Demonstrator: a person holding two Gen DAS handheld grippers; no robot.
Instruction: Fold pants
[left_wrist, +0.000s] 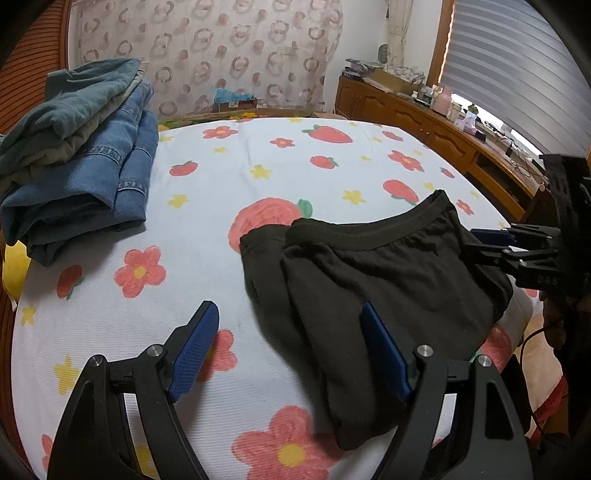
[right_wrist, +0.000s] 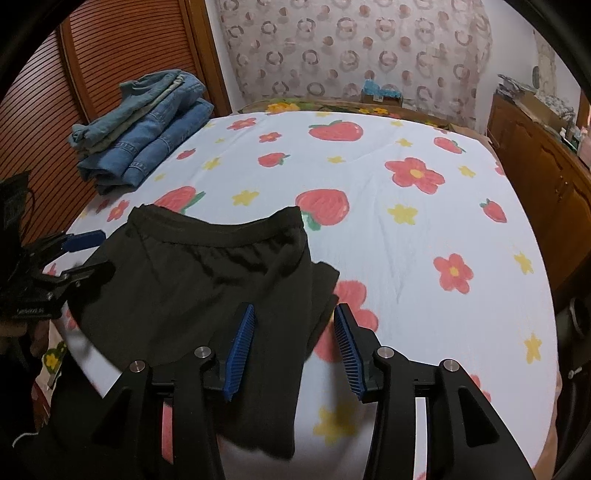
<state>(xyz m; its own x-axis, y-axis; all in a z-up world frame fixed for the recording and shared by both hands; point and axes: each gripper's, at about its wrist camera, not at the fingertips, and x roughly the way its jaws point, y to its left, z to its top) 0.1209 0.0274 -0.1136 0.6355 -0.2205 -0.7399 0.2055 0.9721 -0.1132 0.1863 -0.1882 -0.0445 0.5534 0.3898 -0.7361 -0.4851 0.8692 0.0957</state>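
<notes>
The left gripper (left_wrist: 290, 350) is seen with its jaws spread wide and nothing pressed between the pads; its right finger (left_wrist: 384, 354) hangs over the near hem of the black pants (left_wrist: 376, 280), its left finger over bare sheet. The right gripper (right_wrist: 293, 347) is held part-open, and no cloth is pinched: its left pad lies above the pants, its right pad just past their right edge.

The pants are laid, already doubled over, near the front edge of the bed (right_wrist: 424, 229), with the waistband turned toward the far edge and the leg ends hanging toward the front one. Their long axis is thus judged to run front to back, roughly in line with both grippers. From the left gripper the bundle lies ahead and to the right; from the right gripper, ahead and to the left, so it is flanked by both. The right gripper appears the nearer to the cloth.

A stack of folded jeans (left_wrist: 85, 162) rests at the far left corner, well apart.
</notes>
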